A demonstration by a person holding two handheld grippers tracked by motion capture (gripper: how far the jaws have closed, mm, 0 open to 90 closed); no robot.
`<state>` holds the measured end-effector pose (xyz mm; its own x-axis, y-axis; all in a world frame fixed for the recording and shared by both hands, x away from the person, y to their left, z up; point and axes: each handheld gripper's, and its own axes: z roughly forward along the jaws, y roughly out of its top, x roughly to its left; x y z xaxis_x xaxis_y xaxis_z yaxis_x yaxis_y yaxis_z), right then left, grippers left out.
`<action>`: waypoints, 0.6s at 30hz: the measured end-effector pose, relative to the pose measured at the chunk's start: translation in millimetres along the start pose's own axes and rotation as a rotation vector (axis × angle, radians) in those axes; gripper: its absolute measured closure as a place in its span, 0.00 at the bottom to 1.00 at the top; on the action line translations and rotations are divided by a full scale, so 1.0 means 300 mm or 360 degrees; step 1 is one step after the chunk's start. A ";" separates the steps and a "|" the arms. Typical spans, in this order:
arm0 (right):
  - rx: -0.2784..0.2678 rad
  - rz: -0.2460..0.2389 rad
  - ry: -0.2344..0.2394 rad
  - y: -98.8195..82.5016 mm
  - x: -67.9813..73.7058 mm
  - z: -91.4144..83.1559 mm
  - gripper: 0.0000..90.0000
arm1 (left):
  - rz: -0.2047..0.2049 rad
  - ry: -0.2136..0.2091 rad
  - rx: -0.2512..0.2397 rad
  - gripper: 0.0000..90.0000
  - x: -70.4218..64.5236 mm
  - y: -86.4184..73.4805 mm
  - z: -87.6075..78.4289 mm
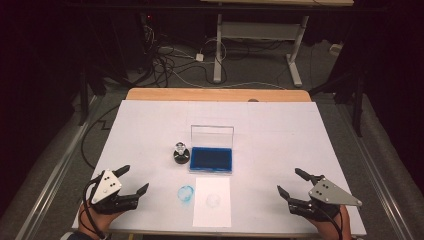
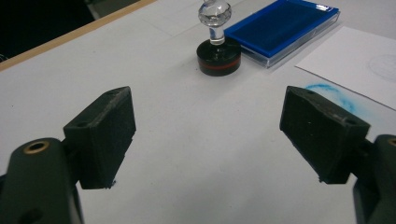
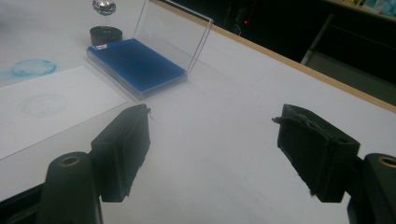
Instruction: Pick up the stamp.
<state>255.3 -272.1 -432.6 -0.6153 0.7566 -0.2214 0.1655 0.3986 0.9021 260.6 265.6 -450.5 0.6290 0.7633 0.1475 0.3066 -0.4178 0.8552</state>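
black jaws wide apart, empty

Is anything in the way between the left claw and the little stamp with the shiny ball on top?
No. Only bare white table lies between the open left claw and the stamp; the ink pad sits beside it.

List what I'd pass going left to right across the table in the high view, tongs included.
Left tongs → round stamp with a clear knob → blue ring print on the table → sheet of paper with a faint print → right tongs. The blue ink pad overlaps others in the order, so it is left out.
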 end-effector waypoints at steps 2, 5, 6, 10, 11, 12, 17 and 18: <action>-0.0007 -0.0002 0.0008 0.002 0.003 0.000 0.28 | 0.0000 -0.0001 0.0000 0.19 0.001 0.003 0.000; -0.0003 -0.0011 0.0016 0.003 0.004 0.003 0.28 | 0.0014 0.0001 -0.0009 0.19 0.006 0.009 0.001; -0.0001 -0.0009 0.0017 0.002 0.004 0.004 0.28 | 0.0024 0.0005 -0.0012 0.19 0.006 0.011 0.002; -0.0009 -0.0004 0.0010 0.002 0.002 0.001 0.28 | 0.0039 0.0031 -0.0010 0.19 0.014 0.023 0.007; -0.0012 -0.0005 0.0010 0.002 0.002 0.001 0.28 | 0.0036 0.0030 -0.0012 0.19 0.015 0.025 0.009; -0.0013 -0.0007 0.0008 0.003 0.002 0.002 0.28 | 0.0040 0.0029 -0.0014 0.19 0.016 0.027 0.010; -0.0016 -0.0017 0.0002 0.004 0.004 0.001 0.27 | 0.0033 0.0024 -0.0009 0.19 0.023 0.038 0.021; -0.0016 -0.0018 0.0001 0.005 0.005 0.001 0.27 | 0.0027 0.0016 -0.0009 0.19 0.025 0.040 0.024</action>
<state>254.8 -270.3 -431.8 -0.6173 0.7519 -0.2313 0.1509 0.4017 0.9033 274.1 262.8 -442.5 0.6269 0.7610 0.1668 0.2918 -0.4280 0.8554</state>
